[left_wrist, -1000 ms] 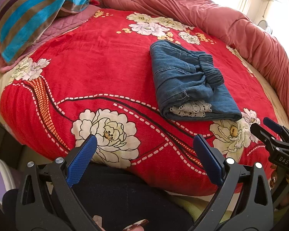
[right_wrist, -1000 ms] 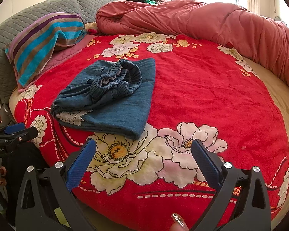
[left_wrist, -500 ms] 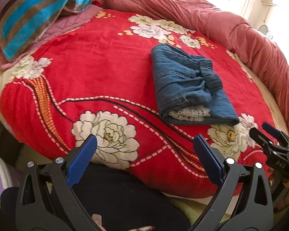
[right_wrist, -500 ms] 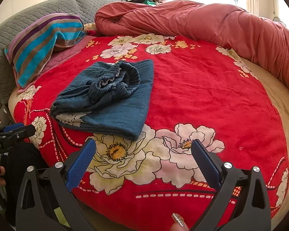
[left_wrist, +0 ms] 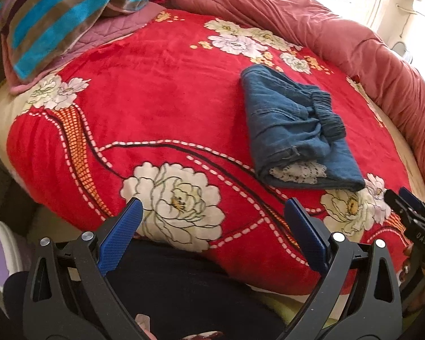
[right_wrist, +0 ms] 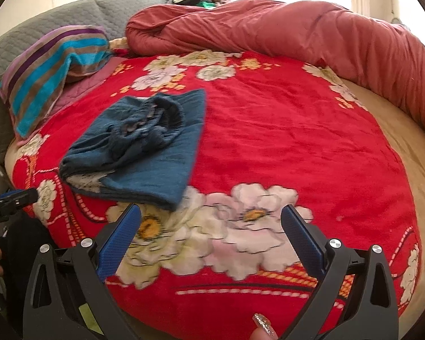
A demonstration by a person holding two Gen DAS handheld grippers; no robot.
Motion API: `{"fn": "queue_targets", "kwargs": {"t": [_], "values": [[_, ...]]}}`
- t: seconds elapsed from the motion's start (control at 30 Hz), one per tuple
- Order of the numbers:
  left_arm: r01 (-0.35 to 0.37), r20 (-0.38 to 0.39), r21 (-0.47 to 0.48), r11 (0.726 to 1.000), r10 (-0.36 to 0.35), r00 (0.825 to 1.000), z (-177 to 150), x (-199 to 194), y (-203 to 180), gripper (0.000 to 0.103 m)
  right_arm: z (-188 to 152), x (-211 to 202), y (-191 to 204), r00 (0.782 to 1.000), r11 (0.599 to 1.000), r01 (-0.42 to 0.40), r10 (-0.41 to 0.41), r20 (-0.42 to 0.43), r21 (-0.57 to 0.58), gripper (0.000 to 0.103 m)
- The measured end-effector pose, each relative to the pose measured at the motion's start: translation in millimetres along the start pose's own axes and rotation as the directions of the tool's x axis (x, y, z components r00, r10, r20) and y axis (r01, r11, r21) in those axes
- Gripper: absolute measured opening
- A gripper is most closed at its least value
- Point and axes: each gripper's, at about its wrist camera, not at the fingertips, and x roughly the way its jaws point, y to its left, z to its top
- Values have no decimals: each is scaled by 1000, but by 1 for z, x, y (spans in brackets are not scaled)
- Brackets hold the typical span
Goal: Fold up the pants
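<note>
Pants sit folded in one blue bundle on the red flowered blanket of the bed, nothing gripping them. Both grippers have backed off toward the bed's edge over the last second, so I'd say the folding's basically done. Left gripper and right gripper both hang wide open, empty. One striped pillow, one rolled quilt.

The blue denim pants lie folded into a compact, roughly rectangular bundle on the red flowered blanket; the gathered elastic waistband bunches on top; a pale, lacy patterned bit of fabric peeks from the near folded edge.
</note>
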Motion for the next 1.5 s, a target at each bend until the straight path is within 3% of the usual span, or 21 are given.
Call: {"fn": "queue_targets", "kwargs": {"t": [0.17, 0.3, 0.43, 0.5, 0.6, 0.67, 0.73, 0.8, 1.07, 1.2, 1.4, 1.5], "values": [[-55, -8, -53, 997, 55, 998, 9, 2, 24, 93, 4, 3, -53, 991, 987, 135, -135, -2, 93, 98], [-135, 11, -117, 984, 137, 990, 35, 4, 62, 93, 13, 12, -112, 954, 941, 300, -300, -25, 156, 98], [-234, 15, -112, 966, 237, 971, 81, 25, 104, 93, 32, 26, -181, 906, 866, 421, -415, -83, 271, 98], [-270, 10, -115, 956, 273, 962, 110, 47, 127, 93, 42, 38, -219, 872, 801, 485, -471, -131, 352, 98], [-277, 7, -125, 953, 280, 960, 147, 83, 155, 93, 49, 56, -261, 849, 732, 521, -499, -175, 438, 98], [-297, 12, -120, 947, 301, 954, 167, 109, 170, 93, 44, 80, -283, 799, 665, 596, -548, -247, 451, 99], [-323, -4, -102, 941, 325, 946, 179, 139, 186, 94, 35, 93, -291, 804, 643, 589, -529, -272, 490, 99], [-294, -23, -106, 950, 293, 956, 181, 161, 197, 95, 36, 94, -288, 782, 629, 615, -566, -263, 476, 99], [-297, -4, -111, 948, 299, 954, 183, 159, 196, 95, 41, 110, -290, 746, 608, 657, -607, -273, 446, 99], [-320, -1, -100, 942, 321, 947, 182, 163, 194, 95, 40, 107, -296, 765, 615, 635, -584, -270, 468, 99], [-325, -3, -96, 941, 326, 945, 185, 164, 194, 95, 41, 107, -298, 773, 618, 626, -574, -272, 476, 99], [-336, -3, -88, 938, 337, 941, 186, 164, 192, 95, 45, 108, -294, 759, 613, 644, -588, -281, 457, 99]]}}
